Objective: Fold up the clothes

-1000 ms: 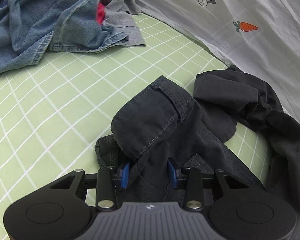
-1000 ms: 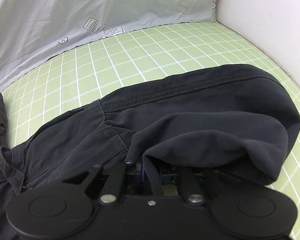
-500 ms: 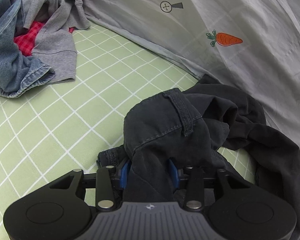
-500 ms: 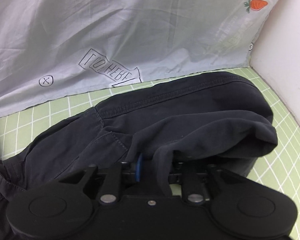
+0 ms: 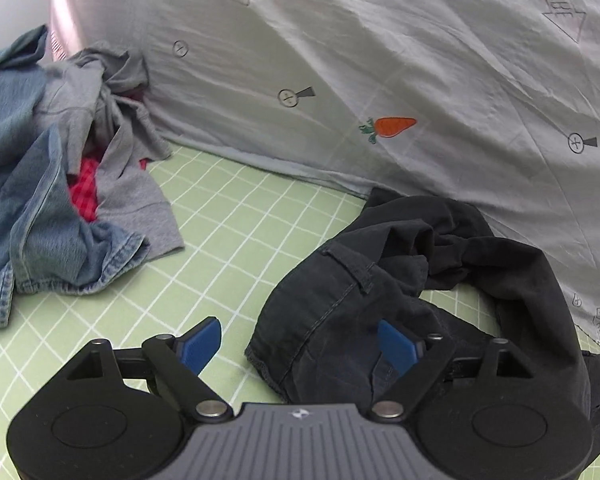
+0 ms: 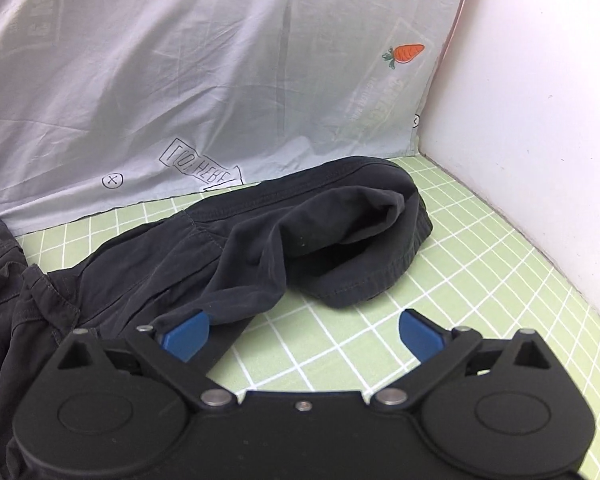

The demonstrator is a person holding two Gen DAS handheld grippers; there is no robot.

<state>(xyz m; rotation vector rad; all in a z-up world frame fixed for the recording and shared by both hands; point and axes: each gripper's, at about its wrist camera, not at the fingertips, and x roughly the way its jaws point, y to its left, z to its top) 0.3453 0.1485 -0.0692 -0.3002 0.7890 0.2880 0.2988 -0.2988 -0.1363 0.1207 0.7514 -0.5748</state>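
Note:
A pair of dark grey trousers (image 5: 380,300) lies crumpled on the green checked mat (image 5: 240,240). My left gripper (image 5: 300,346) is open, its blue pads spread wide; a fold of the waistband sits loose between them, nearer the right pad. In the right wrist view the trousers (image 6: 300,232) stretch from the left edge to a rolled-up leg end near the white wall. My right gripper (image 6: 302,334) is open too, over bare mat, with its left pad against the cloth's edge.
A heap of clothes sits at the left: blue denim (image 5: 24,208), a grey garment (image 5: 128,176) and red checked cloth (image 5: 85,192). A grey printed sheet (image 5: 380,60) rises behind the mat. A white wall (image 6: 540,140) bounds the right side.
Both grippers have let go of the trousers and opened wide. The trousers have dropped onto the mat. Both cameras have pulled back and tilted up toward the sheet.

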